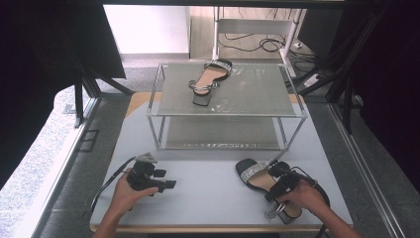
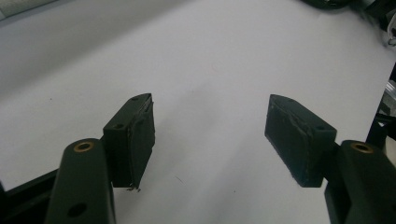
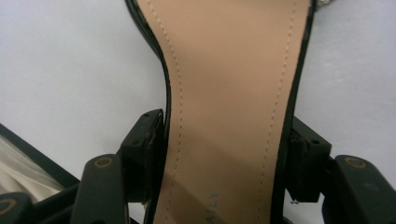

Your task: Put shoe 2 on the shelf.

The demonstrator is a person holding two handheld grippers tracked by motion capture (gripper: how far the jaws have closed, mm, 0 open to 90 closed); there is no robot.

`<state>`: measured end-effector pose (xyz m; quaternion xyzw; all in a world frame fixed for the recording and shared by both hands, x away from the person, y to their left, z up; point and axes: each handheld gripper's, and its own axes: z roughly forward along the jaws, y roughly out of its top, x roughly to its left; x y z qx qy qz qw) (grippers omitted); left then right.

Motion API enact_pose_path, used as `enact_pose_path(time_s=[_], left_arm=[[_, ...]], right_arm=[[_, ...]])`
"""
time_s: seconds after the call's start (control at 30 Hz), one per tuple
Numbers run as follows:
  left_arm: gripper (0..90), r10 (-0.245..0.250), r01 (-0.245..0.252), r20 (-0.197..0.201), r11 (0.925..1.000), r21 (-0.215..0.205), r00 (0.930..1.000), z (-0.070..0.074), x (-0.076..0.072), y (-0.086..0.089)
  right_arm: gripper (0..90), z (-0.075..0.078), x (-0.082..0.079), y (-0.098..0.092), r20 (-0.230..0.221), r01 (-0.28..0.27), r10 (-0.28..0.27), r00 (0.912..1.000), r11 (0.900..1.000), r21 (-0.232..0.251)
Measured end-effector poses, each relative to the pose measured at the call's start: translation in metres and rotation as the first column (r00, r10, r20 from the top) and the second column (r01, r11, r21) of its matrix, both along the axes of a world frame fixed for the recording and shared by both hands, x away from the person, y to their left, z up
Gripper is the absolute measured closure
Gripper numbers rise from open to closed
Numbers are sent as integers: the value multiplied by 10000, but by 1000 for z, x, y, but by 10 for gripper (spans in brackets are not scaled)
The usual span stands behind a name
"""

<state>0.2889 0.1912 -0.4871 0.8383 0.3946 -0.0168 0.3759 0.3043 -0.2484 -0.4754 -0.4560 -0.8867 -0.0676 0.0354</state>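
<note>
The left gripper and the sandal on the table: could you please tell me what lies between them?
Nothing: in the high view, bare grey tabletop separates the left gripper from the sandal.

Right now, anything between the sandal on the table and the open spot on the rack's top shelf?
Nothing visible. The sandal sits between the right gripper's jaws near the table's front edge. The bare table lies between it and the rack. The top shelf is free right of the other sandal.
</note>
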Motion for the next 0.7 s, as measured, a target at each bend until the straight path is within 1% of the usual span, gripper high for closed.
enact_pose_path(time_s=[0.03, 0.17, 0.2, 0.3, 0.33, 0.4, 0.43, 0.57, 0.6, 0.7], left_arm=[[336, 8, -8, -6, 10000, 2, 10000, 0, 0, 0], [336, -18, 18, -25, 10000, 21, 10000, -1, 0, -1], [336, -11, 11, -23, 10000, 31, 10000, -1, 0, -1], [335, 8, -8, -6, 10000, -2, 10000, 0, 0, 0], [336, 11, -11, -6, 10000, -2, 10000, 0, 0, 0], [336, -3, 3, -15, 10000, -13, 10000, -1, 1, 0], [335, -1, 1, -20, 10000, 17, 10000, -1, 1, 0], [335, -24, 24, -19, 10000, 38, 10000, -1, 0, -1], [335, -30, 30, -17, 10000, 35, 10000, -1, 0, 0], [335, 8, -8, -9, 10000, 29, 10000, 0, 1, 1]], right_arm=[[402, 0, 1, -3, 3, -29, 29, 10000, 10000, 54], [411, 2, 5, -9, -228, 178, -165, 9996, 9983, 554], [412, 4, 5, -10, -336, 372, -346, 9988, 9962, 792], [419, 8, 8, -14, -518, 529, -471, 9975, 9918, 1163], [423, 10, 9, -16, -596, 576, -498, 9970, 9888, 1376], [427, 13, 9, -18, -651, 546, -447, 9969, 9856, 1600], [428, 14, 10, -18, -728, 545, -429, 9964, 9846, 1660], [430, 12, 11, -18, -775, 608, -483, 9958, 9839, 1680], [430, 12, 12, -19, -916, 738, -575, 9941, 9798, 1857], [430, 13, 14, -23, -1027, 900, -689, 9923, 9719, 2175]])
